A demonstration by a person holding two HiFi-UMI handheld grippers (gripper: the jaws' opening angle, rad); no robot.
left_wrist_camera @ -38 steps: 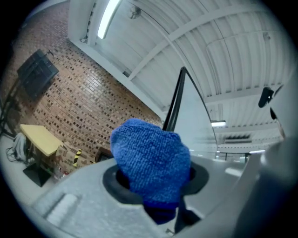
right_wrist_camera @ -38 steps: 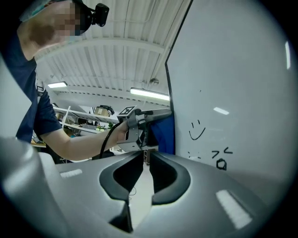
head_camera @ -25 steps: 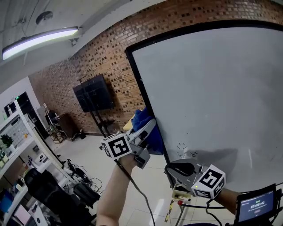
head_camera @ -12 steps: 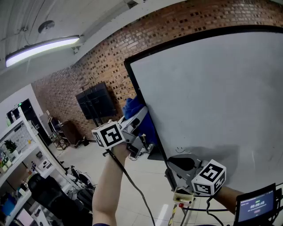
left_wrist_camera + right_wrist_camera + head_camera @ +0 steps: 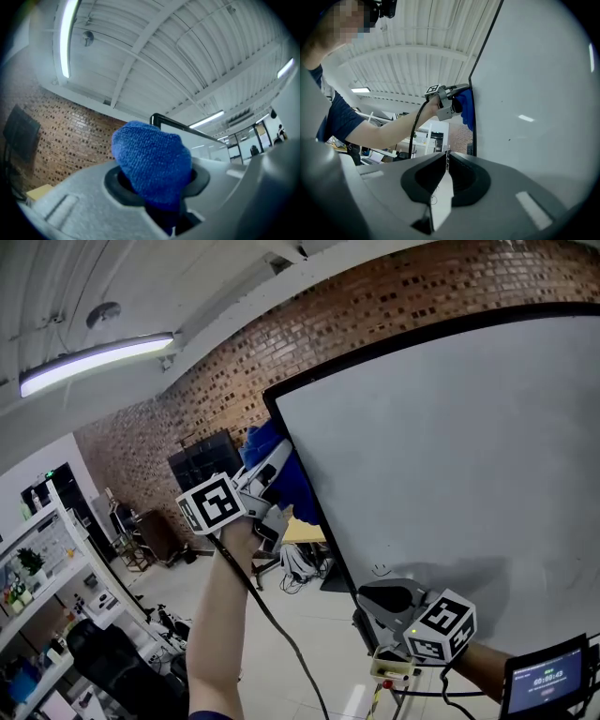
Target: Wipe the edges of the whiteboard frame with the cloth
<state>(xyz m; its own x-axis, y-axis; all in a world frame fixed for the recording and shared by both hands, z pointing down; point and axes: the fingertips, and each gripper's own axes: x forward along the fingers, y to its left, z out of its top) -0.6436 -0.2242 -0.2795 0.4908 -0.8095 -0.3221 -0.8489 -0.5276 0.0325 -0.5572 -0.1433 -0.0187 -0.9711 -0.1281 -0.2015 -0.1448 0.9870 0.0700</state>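
A blue cloth (image 5: 302,486) is clamped in my left gripper (image 5: 274,465) and rests against the black left edge of the whiteboard frame (image 5: 336,551), near its upper corner. In the left gripper view the cloth (image 5: 152,159) bulges out between the jaws, which have just been closing a little on it, and the frame's corner (image 5: 161,119) shows behind. My right gripper (image 5: 382,597) hangs low by the board's lower left, shut and empty (image 5: 446,157). From the right gripper view the left gripper (image 5: 457,99) and cloth (image 5: 468,111) sit on the frame edge (image 5: 483,51).
A dark screen on a stand (image 5: 202,463) is by the brick wall. Shelving (image 5: 37,563) lines the left. A yellow tabletop (image 5: 305,532) is behind the board's edge. A small display (image 5: 548,688) sits at the bottom right. A ceiling lamp (image 5: 94,362) glows above.
My left gripper has slid upward along the frame's left edge with the cloth in it. The right gripper has stayed almost where it was.
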